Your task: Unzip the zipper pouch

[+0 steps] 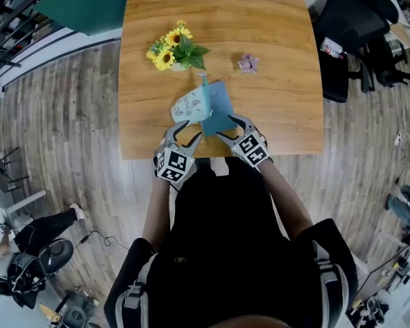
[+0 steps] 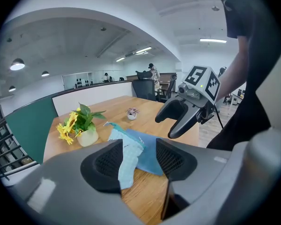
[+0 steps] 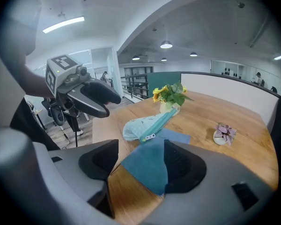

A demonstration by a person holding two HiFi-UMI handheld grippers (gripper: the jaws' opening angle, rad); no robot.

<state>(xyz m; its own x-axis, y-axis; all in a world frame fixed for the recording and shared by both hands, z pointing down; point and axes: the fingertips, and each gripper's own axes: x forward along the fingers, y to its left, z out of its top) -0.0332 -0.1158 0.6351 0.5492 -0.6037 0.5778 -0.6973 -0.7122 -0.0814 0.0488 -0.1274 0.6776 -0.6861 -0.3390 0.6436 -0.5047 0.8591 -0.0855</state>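
- A potted bunch of yellow sunflowers with green leaves (image 1: 175,48) stands on the square wooden table (image 1: 280,60), toward its far side from the person.
- The blue fabric zipper pouch (image 1: 208,106) lies flat on the wood just on the person's side of the sunflowers, between the pot and the near table edge. It has a pale checked panel and a teal zipper strip.
- The teal zipper strip runs from the pouch toward the sunflower pot, and its far end comes close to the pot. The small silver zipper pull (image 3: 150,136) sits where the pale panel meets the blue cloth.
- The left gripper (image 1: 184,134) is low over the near end of the pouch, on the side away from the sunflowers. Its jaws stand wide apart and the pale checked flap lies between them, with neither pad pressing on it.
- The right gripper (image 1: 231,128) is just beside the left one, equally far from the sunflowers. Its jaws are spread too; a blue corner of the pouch lies between them, not pinched.
- A tiny purple plant in a white pot (image 1: 248,63) stands well to the right of the sunflowers, apart from the pouch.
- The person holding both tools wears a black top and stands at the table edge farthest from the sunflowers.
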